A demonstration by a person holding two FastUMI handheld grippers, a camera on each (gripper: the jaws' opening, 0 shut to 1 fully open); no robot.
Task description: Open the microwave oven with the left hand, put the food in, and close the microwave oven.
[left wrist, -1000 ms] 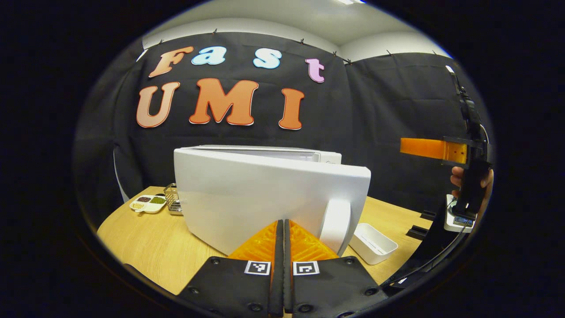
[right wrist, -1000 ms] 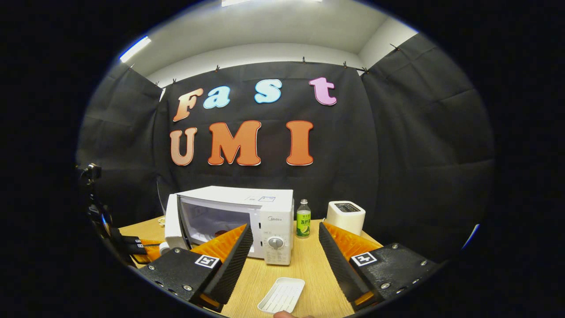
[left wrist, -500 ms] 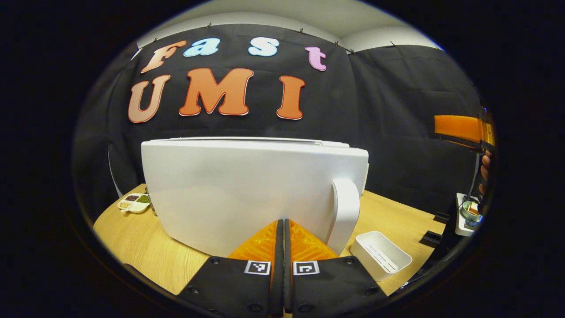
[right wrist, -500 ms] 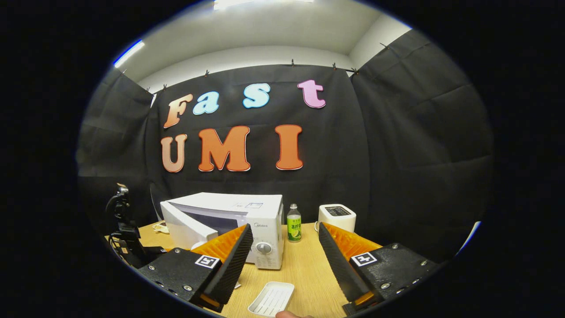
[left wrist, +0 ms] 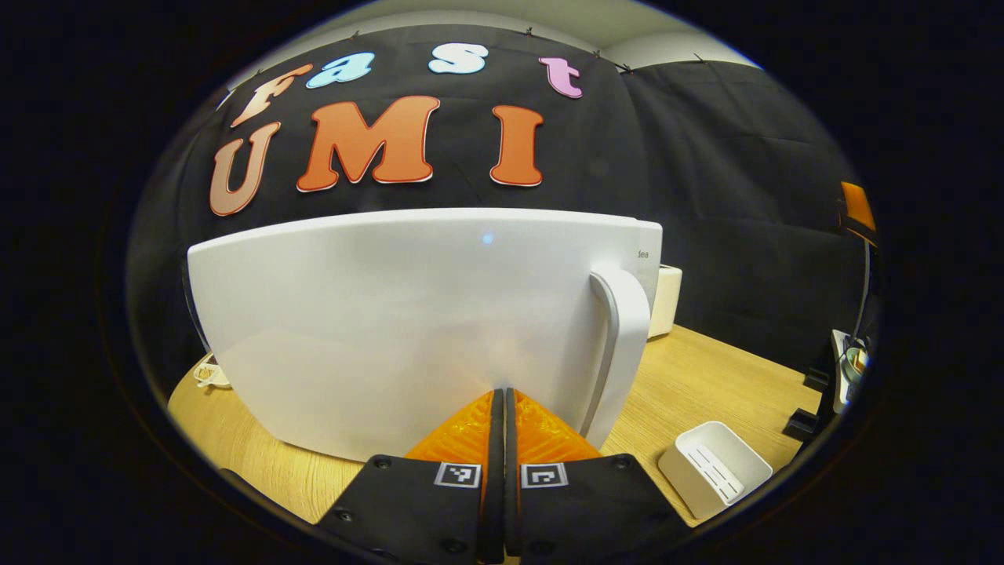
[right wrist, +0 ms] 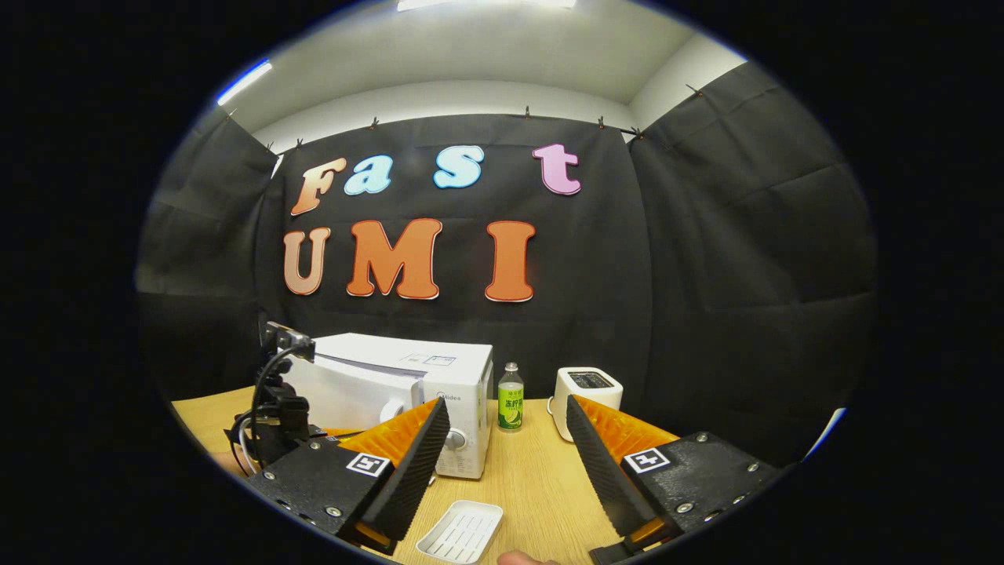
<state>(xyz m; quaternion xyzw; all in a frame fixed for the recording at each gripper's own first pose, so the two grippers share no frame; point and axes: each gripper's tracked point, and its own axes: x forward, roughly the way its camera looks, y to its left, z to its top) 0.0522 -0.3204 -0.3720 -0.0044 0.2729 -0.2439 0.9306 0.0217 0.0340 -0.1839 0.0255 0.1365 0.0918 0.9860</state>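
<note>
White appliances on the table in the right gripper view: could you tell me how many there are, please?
2. The microwave oven stands at the left; the toaster stands to the right, with a green-labelled bottle between them. Others may be hidden behind the grippers.

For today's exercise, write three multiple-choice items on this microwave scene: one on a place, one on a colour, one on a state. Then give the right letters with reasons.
1. Where does the bottle stand?
A. on top of the microwave
B. between the microwave and the toaster
C. in the tray

2. What colour is the small empty tray on the table?
A. white
B. red
C. blue

3. How does the left gripper stand?
A. wide open
C. shut on the bottle
B. shut, its tips at the microwave door

Answers: 1 B, the right gripper view shows the bottle flanked by both appliances. 2 A, the tray is white in both views. 3 B, its fingers meet with nothing between them, up against the door.
</note>
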